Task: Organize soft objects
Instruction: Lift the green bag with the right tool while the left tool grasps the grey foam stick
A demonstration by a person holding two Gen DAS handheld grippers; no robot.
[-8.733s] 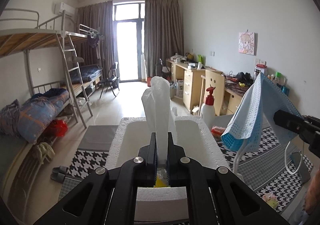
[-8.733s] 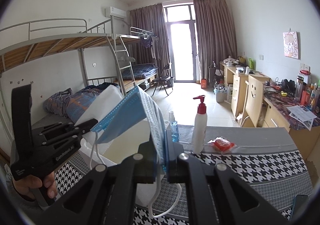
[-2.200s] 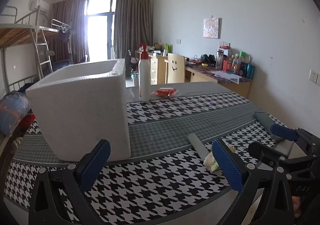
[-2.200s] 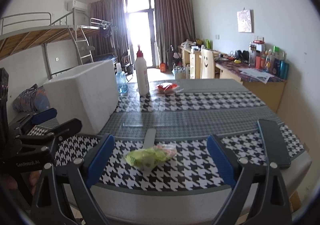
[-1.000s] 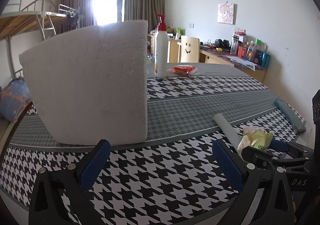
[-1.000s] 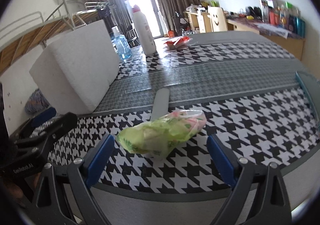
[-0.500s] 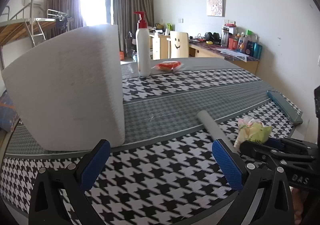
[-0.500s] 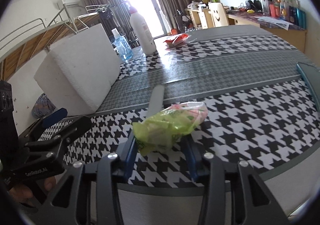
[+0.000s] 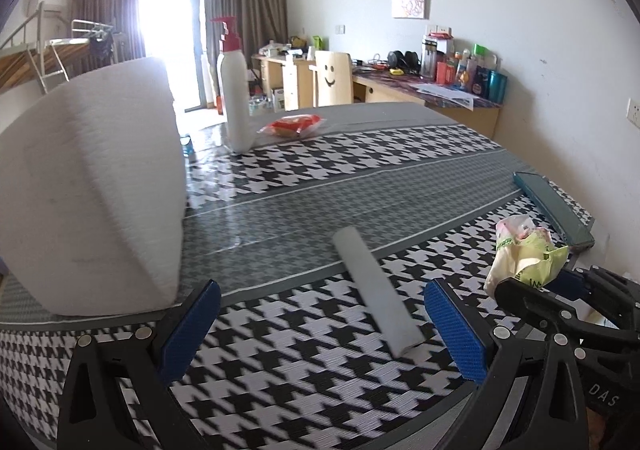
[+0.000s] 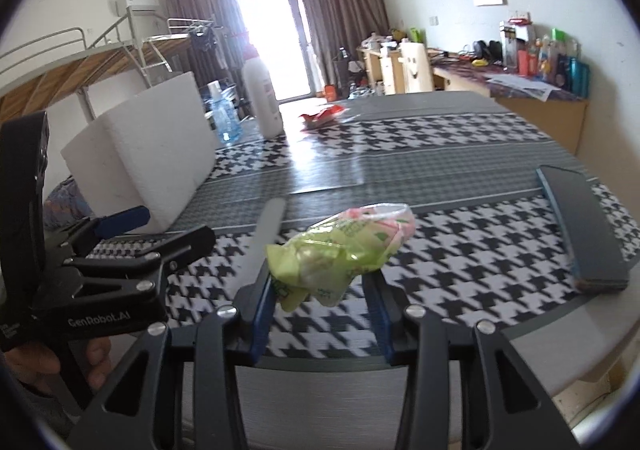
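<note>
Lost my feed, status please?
Right gripper shut on green packet, lifted off table. Left gripper open, empty. Foam box path clear.

Black gripper frames, blue-padded fingers (image 9: 190,328), silver screws

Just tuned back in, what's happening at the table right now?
The right hand-held gripper is shut on a crumpled green and pink plastic packet, held above the houndstooth tablecloth. The left hand-held gripper is open and empty over a grey flat strip. The white foam box stands to the left.
</note>
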